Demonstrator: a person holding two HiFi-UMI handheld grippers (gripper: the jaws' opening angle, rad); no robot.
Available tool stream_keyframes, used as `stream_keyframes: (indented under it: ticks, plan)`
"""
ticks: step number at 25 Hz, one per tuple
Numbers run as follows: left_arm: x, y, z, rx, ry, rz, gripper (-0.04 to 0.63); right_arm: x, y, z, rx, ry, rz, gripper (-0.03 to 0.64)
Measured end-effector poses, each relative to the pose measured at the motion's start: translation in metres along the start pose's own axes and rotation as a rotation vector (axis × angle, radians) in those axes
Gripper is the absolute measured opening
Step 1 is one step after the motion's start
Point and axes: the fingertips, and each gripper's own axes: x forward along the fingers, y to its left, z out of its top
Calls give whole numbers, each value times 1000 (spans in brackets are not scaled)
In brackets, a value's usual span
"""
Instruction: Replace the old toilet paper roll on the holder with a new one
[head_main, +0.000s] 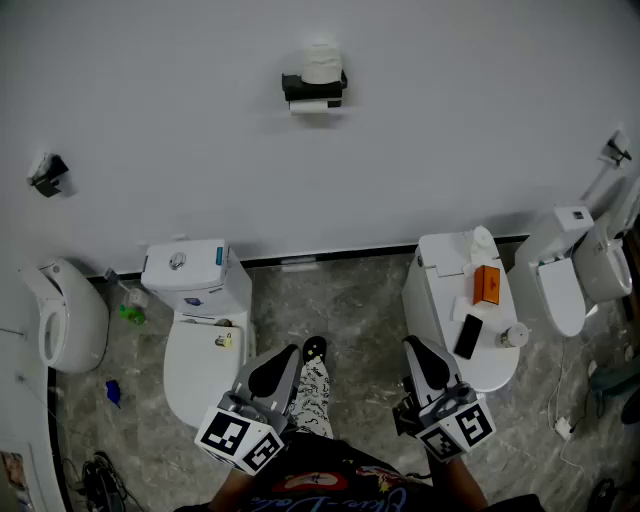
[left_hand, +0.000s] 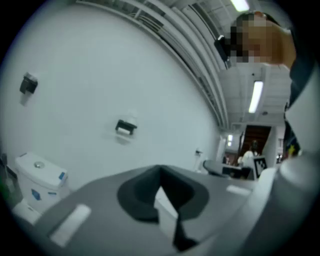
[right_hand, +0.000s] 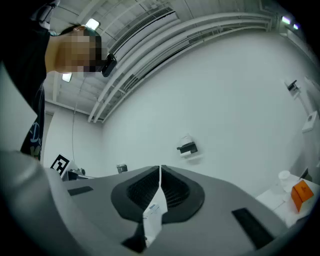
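Right now both grippers sit low and close to the person, well apart from the target. The left gripper has its jaws fully together with nothing between them, and the right gripper is the same: closed and empty. Each gripper's own view confirms it.

The holder is mounted on the wall, straight ahead and above both grippers. A white roll sits on top of it and paper shows under the shelf. I can't tell which of the two is the old one. As best I can tell, the holder's long axis runs sideways along the wall, across the line of approach.

The holder lies between the two grippers' lines, a bit closer to the left one's. In the left gripper view it is left of the jaws, in the right gripper view just right of them. Two toilets stand below, the left toilet and the right toilet, with a floor gap between them that leads toward the holder. The next move probably means stepping forward, raising a gripper and opening its jaws. The left looks slightly nearer.
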Motion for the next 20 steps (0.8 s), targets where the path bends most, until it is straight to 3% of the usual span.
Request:
stream_keyframes:
  ticks: [6,13,17,20]
  plan:
    - [122,91,33,-88,-57,-45,-9,125,-68,15,-87,-44,8,18]
    - [260,204,97,42,-36,-41,-9,290,-152,31,-100,-71,-38,18]
    - [307,240,119,55,-31,-71,-9,337,-182,40,-91,-55,-48,18]
    - [328,256,128,43,-30,-52,-9,360,-199,44,-121,-33,-50,18]
